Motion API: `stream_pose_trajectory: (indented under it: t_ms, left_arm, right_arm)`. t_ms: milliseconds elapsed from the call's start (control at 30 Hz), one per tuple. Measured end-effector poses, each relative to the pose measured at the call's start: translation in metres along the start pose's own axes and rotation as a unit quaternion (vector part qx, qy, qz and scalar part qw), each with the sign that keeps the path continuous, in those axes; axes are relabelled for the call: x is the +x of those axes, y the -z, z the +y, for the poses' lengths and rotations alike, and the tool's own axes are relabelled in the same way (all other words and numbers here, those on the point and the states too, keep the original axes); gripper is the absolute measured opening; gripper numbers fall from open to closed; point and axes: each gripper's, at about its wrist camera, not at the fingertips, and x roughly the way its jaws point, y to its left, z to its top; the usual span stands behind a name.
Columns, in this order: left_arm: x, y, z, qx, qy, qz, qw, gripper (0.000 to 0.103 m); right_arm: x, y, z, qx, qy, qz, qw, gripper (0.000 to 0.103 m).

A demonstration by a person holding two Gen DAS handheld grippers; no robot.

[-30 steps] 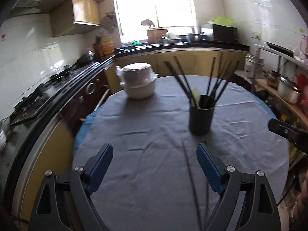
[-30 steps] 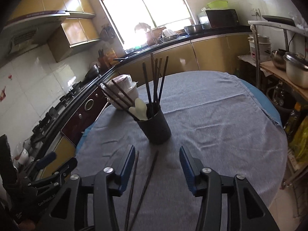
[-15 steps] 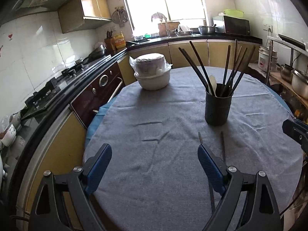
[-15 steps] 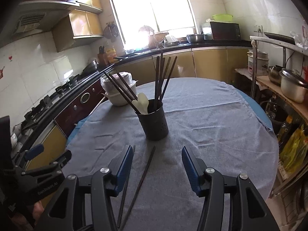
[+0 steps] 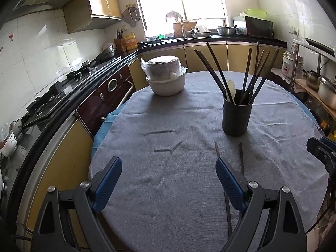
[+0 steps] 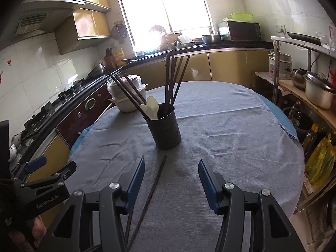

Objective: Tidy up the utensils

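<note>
The black utensil holder (image 6: 166, 130) on the tabletop (image 6: 231, 130) holds dark chopsticks and a pale spoon (image 6: 151, 107). Two loose chopsticks (image 6: 154, 183) lie just before it, one between the gaping, empty right tongs (image 6: 171, 176); the left tongs (image 5: 168, 176) gape empty too.

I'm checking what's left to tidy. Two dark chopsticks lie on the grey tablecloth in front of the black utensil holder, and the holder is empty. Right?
Not quite. The two dark chopsticks do lie on the grey tablecloth, but the black utensil holder already holds several chopsticks and a white spoon, as the right wrist view shows.
</note>
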Motion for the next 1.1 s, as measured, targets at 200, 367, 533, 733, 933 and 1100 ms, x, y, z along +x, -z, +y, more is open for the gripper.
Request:
stream_pose_trajectory:
  t_ms: [200, 367, 533, 733, 933, 1100]
  left_arm:
    - [-0.005, 0.000, 0.000, -0.001, -0.005, -0.001, 1.0000, 0.091]
    - [-0.013, -0.001, 0.004, -0.015, -0.005, -0.002, 0.9999, 0.091]
    - [-0.026, -0.004, 0.010, -0.031, 0.006, -0.010, 0.9994, 0.091]
    - [-0.043, -0.008, 0.021, -0.043, 0.019, -0.029, 0.9985, 0.091]
    - [-0.051, -0.010, 0.030, -0.049, 0.041, -0.034, 0.9974, 0.091]
    - [-0.060, -0.017, 0.040, -0.065, 0.058, -0.052, 0.9949, 0.091]
  right_arm:
    - [-0.007, 0.000, 0.003, -0.011, 0.007, -0.010, 1.000, 0.056]
    - [-0.019, -0.003, 0.007, -0.013, 0.009, -0.031, 0.999, 0.056]
    - [-0.033, -0.008, 0.018, -0.032, 0.024, -0.049, 0.998, 0.057]
    - [-0.039, -0.007, 0.029, -0.046, 0.030, -0.048, 0.997, 0.059]
    - [-0.040, -0.008, 0.040, -0.056, 0.034, -0.049, 0.997, 0.059]
    - [-0.037, -0.013, 0.044, -0.055, 0.038, -0.052, 0.996, 0.059]
